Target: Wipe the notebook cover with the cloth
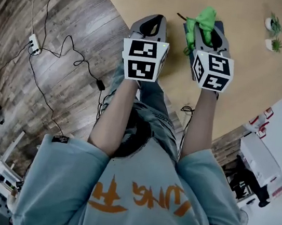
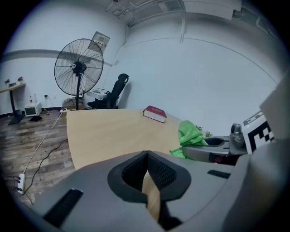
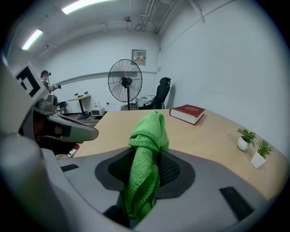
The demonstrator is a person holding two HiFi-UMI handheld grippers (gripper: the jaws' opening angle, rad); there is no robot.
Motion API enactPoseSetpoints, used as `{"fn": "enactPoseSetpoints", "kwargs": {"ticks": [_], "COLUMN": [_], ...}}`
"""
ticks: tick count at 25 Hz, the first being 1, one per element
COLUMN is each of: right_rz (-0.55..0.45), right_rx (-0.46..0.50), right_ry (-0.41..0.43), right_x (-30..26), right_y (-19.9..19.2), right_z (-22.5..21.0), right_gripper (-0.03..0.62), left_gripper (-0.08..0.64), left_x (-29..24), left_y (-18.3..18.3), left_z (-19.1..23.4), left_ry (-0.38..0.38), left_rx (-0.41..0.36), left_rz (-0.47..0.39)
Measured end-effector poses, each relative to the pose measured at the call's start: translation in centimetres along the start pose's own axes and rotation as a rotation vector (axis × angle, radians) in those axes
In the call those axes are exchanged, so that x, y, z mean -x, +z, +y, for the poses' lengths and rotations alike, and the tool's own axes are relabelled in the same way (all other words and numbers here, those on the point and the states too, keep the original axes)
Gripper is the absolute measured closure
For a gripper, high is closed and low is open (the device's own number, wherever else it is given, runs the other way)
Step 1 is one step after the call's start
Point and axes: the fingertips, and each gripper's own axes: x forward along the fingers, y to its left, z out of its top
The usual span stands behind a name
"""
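The right gripper [image 3: 153, 152] clamped the green cloth [image 3: 146, 174] over the surface [image 3: 217, 138], well apart from the red notebook [image 3: 187, 113]; the left gripper [image 2: 147, 155] was closed, empty.

We see a pale wooden desk [image 3: 213, 136] with a rounded edge. A closed red notebook [image 3: 187, 113] lies flat toward its far end. Two small potted plants [image 3: 245, 138] in white pots stand close together near its right edge, well apart from the notebook.
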Motion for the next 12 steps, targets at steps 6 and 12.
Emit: {"fn": "enactPoseSetpoints", "kwargs": {"ticks": [6,12], "right_rz": [0.049,0.069], "right_rx": [0.031,0.060], "right_ry": [0.062,0.085], "right_x": [-1.4,-2.3], "right_y": [-1.7,-2.5], "right_z": [0.4,0.4], "right_gripper": [0.471,0.471], "left_gripper": [0.545,0.545], "left_x": [0.6,1.3], "left_y": [-1.7,-2.6], "left_z": [0.0,0.0], "left_ry": [0.061,0.104], "left_rx": [0.032,0.047], "left_rz": [0.006,0.003]}}
